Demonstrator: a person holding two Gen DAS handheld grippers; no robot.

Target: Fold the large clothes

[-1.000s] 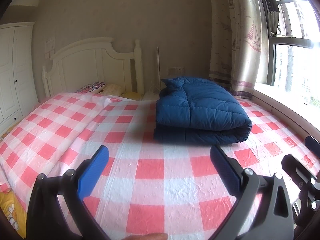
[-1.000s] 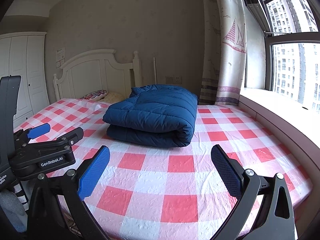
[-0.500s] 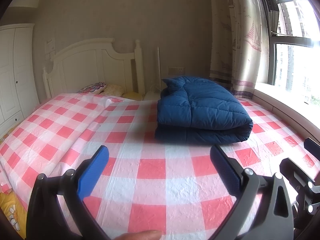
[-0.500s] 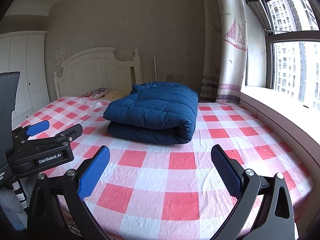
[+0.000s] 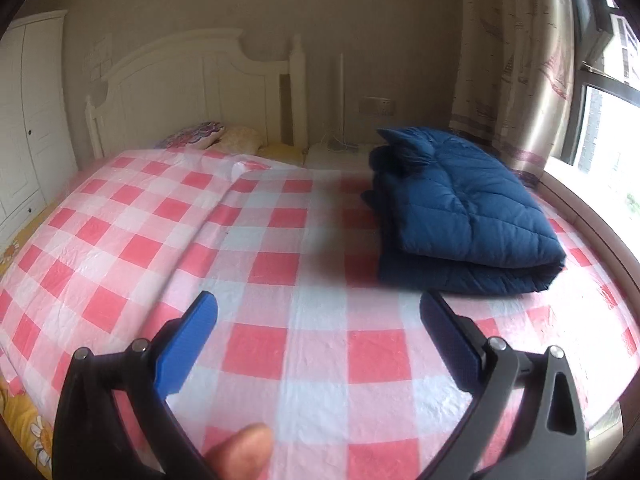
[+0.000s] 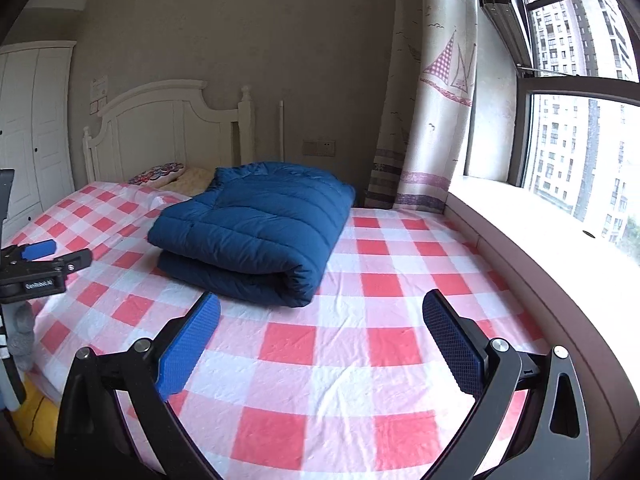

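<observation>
A dark blue puffer coat [image 5: 460, 208] lies folded into a thick bundle on the red-and-white checked bed sheet [image 5: 256, 264], toward the right side; it also shows in the right wrist view [image 6: 256, 232]. My left gripper [image 5: 318, 344] is open and empty, held above the sheet near the foot of the bed, short of the bundle. My right gripper [image 6: 320, 340] is open and empty, also short of the bundle. The left gripper shows at the left edge of the right wrist view [image 6: 36, 264].
A white headboard [image 5: 192, 92] and pillows [image 5: 208, 140] stand at the far end. A white wardrobe [image 5: 28, 120] is at the left. A window sill [image 6: 560, 248] and curtain [image 6: 432, 100] run along the right side of the bed.
The left wrist view has swung left and tilted down, so the bundle sits further right. The right gripper has risen slightly. Both grippers stay open; the coat has not moved.
</observation>
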